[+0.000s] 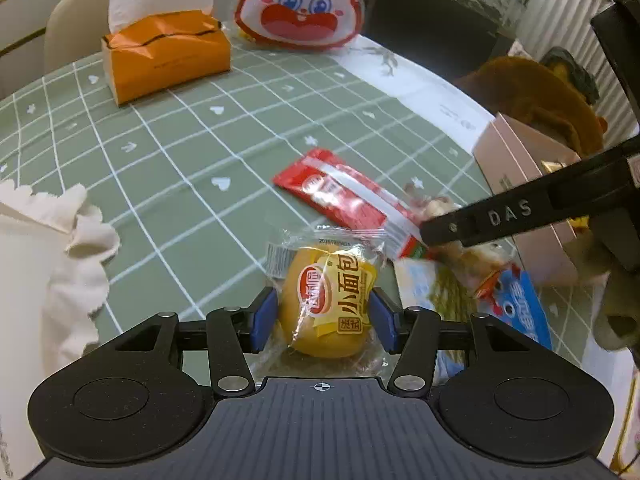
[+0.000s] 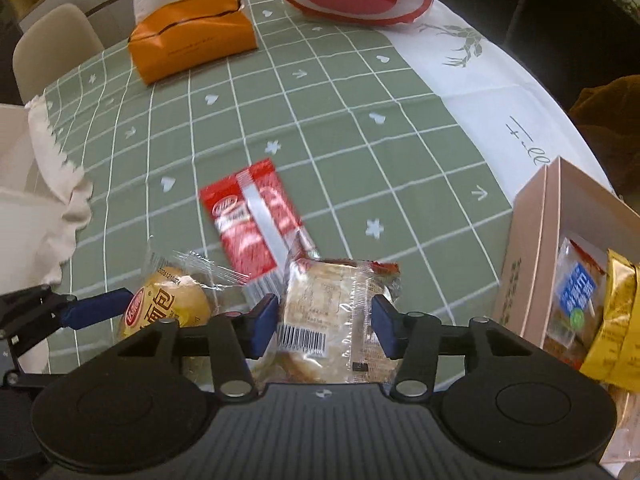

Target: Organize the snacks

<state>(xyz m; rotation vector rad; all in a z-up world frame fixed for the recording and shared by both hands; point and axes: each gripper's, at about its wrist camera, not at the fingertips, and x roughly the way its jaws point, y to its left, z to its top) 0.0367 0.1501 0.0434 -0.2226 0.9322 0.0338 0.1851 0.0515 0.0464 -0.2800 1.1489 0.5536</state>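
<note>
A yellow bun in clear wrap point(image 1: 328, 300) lies on the green checked tablecloth point(image 1: 180, 160). My left gripper point(image 1: 324, 316) stands open around the bun, its blue pads close to both sides. The bun point(image 2: 172, 304) also shows in the right wrist view, beside one left finger point(image 2: 96, 312). My right gripper point(image 2: 324, 320) is shut on a pale pastry packet with a barcode point(image 2: 320, 304). A black right finger point(image 1: 500, 216) crosses the left wrist view above that blurred packet. A red snack packet point(image 1: 340, 196) point(image 2: 252, 224) lies just beyond both grippers.
A pink box point(image 2: 528, 240) point(image 1: 516, 168) stands at the right with a blue-label packet point(image 2: 580, 292) and a gold packet point(image 2: 616, 320) inside. A blue packet point(image 1: 516, 308) lies near it. An orange tissue box point(image 1: 168, 56) and a rabbit-face bag point(image 1: 300, 4) sit far back. White cloth point(image 1: 68, 248) at left.
</note>
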